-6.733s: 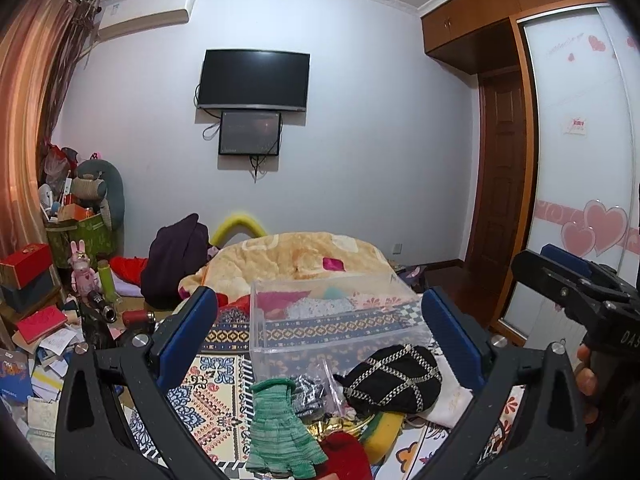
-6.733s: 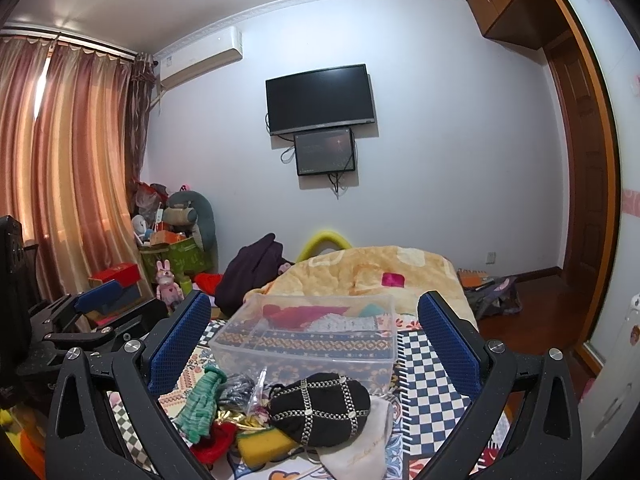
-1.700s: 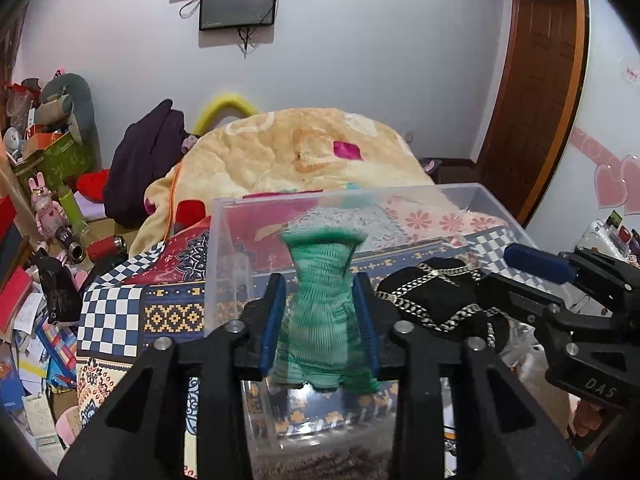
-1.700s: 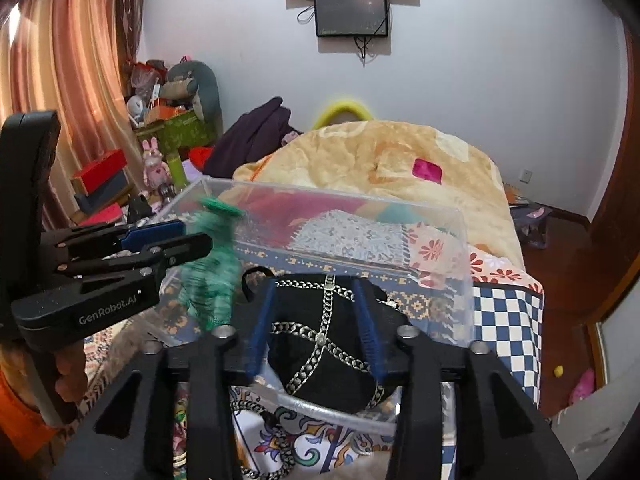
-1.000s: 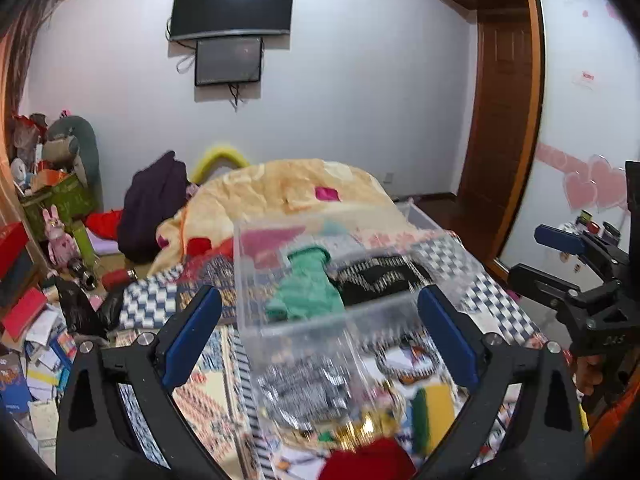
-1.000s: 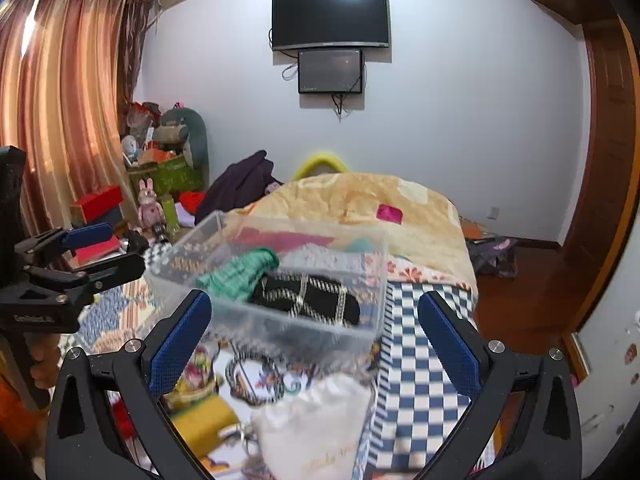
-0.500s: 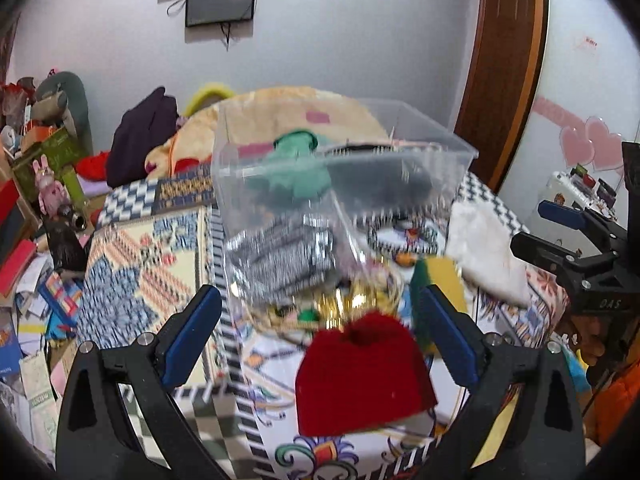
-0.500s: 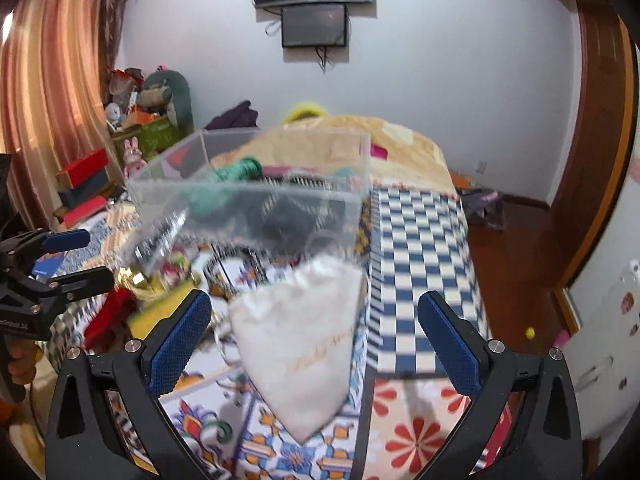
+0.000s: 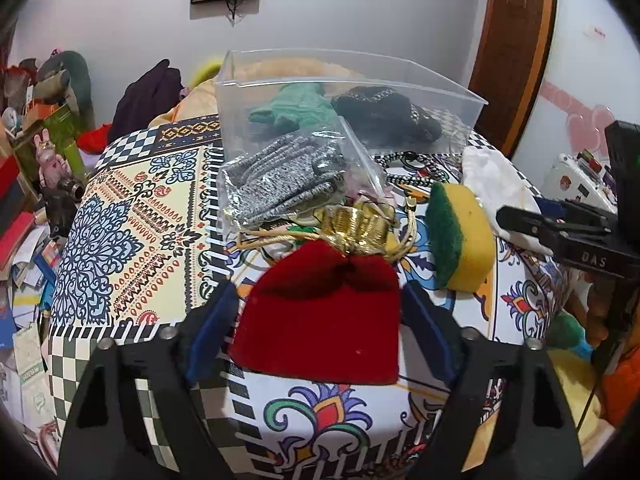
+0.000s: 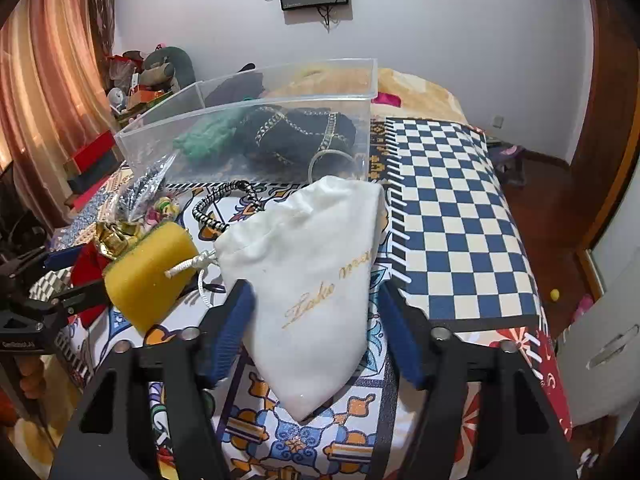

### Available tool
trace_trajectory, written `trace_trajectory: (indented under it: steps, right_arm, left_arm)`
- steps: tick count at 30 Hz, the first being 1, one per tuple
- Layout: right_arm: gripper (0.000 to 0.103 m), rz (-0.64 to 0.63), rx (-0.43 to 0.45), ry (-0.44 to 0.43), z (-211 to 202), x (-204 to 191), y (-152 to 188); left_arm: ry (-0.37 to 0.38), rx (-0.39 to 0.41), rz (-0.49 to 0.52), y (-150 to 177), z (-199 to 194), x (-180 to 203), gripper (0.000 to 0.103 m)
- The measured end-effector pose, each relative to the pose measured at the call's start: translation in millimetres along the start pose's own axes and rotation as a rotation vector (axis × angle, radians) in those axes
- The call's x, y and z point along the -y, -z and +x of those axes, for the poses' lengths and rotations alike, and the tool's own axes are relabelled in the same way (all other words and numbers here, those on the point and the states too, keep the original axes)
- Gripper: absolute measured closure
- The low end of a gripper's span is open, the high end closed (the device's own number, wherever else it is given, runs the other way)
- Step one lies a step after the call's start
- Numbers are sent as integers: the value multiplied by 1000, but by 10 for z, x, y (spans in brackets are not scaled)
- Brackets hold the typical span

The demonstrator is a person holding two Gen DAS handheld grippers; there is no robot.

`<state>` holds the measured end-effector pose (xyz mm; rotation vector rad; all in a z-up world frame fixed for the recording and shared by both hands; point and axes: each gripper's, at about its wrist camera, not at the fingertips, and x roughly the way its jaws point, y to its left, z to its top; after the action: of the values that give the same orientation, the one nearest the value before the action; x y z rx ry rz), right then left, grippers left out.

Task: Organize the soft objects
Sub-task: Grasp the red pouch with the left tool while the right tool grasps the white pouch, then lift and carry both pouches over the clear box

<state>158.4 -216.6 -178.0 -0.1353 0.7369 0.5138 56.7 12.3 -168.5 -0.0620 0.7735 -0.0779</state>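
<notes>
Patterned cloth (image 9: 132, 240) covers the bed where I work, with a white wall and a dark screen behind it. From my left wrist view, the clear plastic box (image 9: 472, 100) stands at the far side, and the green knit piece (image 9: 296, 108) and the black chain-pattern bag (image 9: 384, 112) already lie inside it. So two soft things are done. My left gripper (image 9: 316, 332) has the red pouch (image 9: 324, 320) between its blue pads; the jaws are closing but I judge they do not press it yet, as small gaps show on both sides. Just behind the pouch lie a gold bag (image 9: 356, 228), a packet of grey knit (image 9: 280, 180) and a yellow-green sponge (image 9: 460, 236), all outside the box.

From my right wrist view, the same box (image 10: 248, 120) holds the green and black things. My right gripper (image 10: 312, 332) is around the white drawstring bag (image 10: 312, 272), jaws closing, pads near the cloth but apart from it as far as I can see. The sponge (image 10: 148, 272) rests beside it. I judge that most of the task is left: five things wait.
</notes>
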Motion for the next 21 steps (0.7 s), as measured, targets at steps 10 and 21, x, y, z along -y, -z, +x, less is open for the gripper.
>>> trace_trajectory:
  steps: [10,21]
  right_arm:
    - [87,-3,40,-10,-112,-48,-32]
    - [94,-18,121,-24,-281,-101,-155]
  left_arm:
    - [15,45,28,24,-88,74,67]
    - [39,62,41,44,-208,96,97]
